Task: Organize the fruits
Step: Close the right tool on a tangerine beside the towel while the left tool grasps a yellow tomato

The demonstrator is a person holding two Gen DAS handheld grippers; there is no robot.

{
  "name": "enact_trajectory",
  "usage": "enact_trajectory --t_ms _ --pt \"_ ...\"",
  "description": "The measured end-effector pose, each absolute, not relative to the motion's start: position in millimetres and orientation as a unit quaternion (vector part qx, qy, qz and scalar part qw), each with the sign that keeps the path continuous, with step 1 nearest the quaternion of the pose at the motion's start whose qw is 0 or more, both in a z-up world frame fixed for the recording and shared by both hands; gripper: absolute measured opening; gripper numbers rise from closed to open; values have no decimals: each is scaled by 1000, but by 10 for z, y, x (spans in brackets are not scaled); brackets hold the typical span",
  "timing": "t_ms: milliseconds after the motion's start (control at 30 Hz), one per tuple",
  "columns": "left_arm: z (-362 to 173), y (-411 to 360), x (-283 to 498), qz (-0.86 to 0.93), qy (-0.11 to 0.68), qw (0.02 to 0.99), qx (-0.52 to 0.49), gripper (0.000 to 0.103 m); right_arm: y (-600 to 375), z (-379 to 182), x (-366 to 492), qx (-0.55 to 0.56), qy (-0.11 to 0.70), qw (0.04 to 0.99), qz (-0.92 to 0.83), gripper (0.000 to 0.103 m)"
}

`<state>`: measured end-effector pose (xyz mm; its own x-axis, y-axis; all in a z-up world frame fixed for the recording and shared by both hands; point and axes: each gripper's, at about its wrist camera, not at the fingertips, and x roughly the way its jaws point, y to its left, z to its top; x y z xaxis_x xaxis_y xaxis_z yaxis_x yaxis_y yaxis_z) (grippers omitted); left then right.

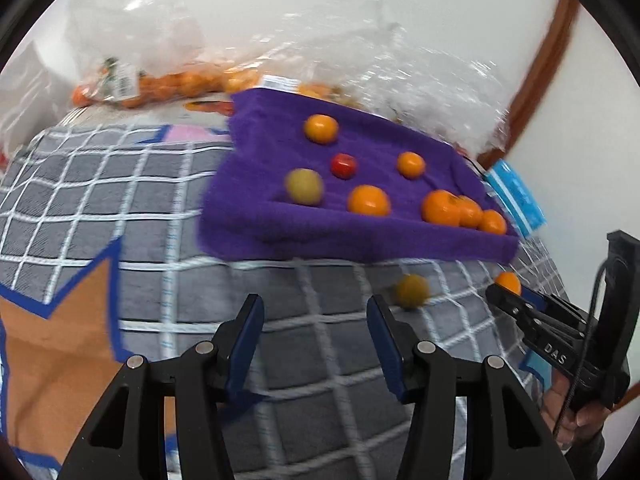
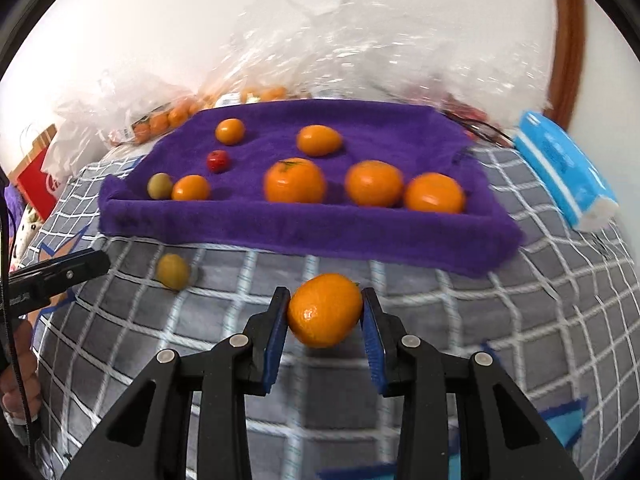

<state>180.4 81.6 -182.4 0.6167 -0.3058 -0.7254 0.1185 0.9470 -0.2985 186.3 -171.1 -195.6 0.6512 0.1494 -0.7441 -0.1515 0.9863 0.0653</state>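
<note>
Fuzzy purple towel [image 2: 304,236] bears round glossy oranges [image 2: 374,183].

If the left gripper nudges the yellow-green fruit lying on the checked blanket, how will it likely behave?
The yellow-green fruit looks round and smooth, so it would probably roll. The soft checked blanket may slow it. The open left gripper seems wide enough to straddle it.

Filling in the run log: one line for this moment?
right tongs: shut on orange | left tongs: open, empty | towel: fruit on it | green fruit: off towel
</note>
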Motion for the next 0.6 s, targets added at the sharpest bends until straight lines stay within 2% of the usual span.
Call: enact_trajectory --t_ms 233,300,433,533,600 --pt "-1780 248 1858 -148 430 888 -68 51 -1994 -1911 1708 15 404 912 70 35" --pt "-1827 157 1902 -138 440 885 -64 46 -2033 -1900 1672 19 403 912 71 35" --pt "-1864 65 1955 -125 440 887 -59 43 -2098 -1904 1608 22 400 913 73 35" --pt "-1874 29 1999 -118 441 888 -54 36 -2129 -1918 1583 28 400 913 73 35" --pt "-1882 -12 2003 -106 437 892 -38 25 -2148 -1923 1574 30 399 914 72 35"
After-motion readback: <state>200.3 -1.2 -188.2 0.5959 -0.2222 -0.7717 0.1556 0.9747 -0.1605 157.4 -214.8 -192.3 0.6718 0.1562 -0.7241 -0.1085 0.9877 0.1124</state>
